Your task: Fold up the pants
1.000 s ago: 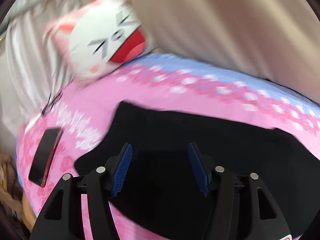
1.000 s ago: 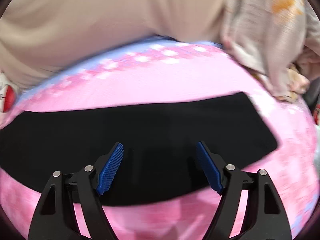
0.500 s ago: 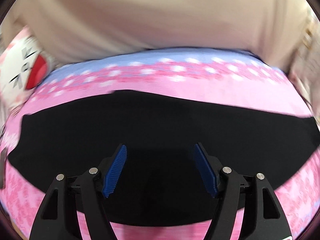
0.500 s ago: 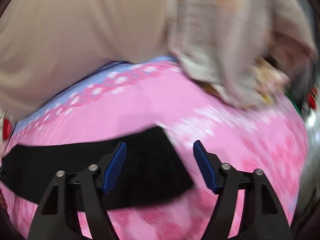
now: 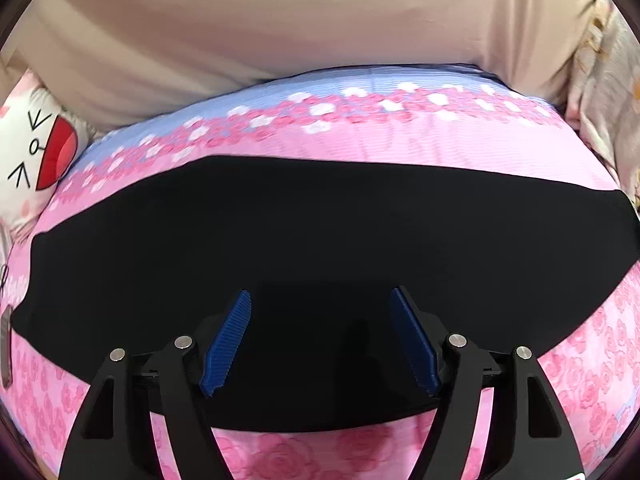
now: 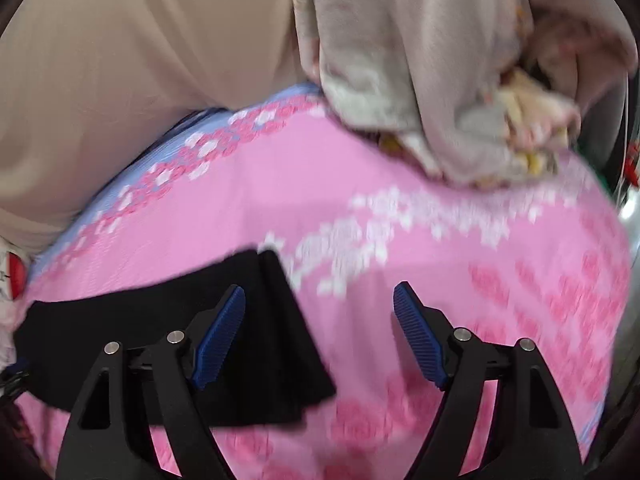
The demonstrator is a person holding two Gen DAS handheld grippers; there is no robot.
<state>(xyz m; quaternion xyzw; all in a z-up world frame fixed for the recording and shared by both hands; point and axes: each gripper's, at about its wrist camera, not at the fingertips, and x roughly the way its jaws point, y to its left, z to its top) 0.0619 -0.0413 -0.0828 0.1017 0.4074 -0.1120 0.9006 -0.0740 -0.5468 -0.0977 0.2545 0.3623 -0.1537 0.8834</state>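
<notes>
Left tool (image 5: pixel 320 340) is spread wide, blue pads apart with nothing between them, poised above the middle of the black pants (image 5: pixel 320 240). Right tool (image 6: pixel 316 336) is just as wide and just as empty; its left pad sits over the garment's end, its right pad over bare pink cover.

The pants lie flat in one long dark band across the bed (image 5: pixel 400 136), on a pink rose-print cover with a blue strip along the far side. From the right wrist view the band ends in a squared edge with what looks like a layered fold line, so they seem already doubled leg over leg, though the cloth is too dark and the frame too blurred to be sure.

So here's the read: lengthwise fold looks done, crosswise fold not yet started. Both tools are lining up, neither has touched fabric that I can see.

Next move calls for the right tool to drop onto that end edge and pinch through every layer, not only the top one. The left needs to either pin the midline or catch the near corner of the same end, so the band carries over square.

Around the edges: a white cartoon-face pillow (image 5: pixel 36 152) at far left, a crumpled beige blanket (image 6: pixel 440 80) heaped at the right end, well apart from the pants. A beige curtain (image 5: pixel 280 20) hangs behind.
</notes>
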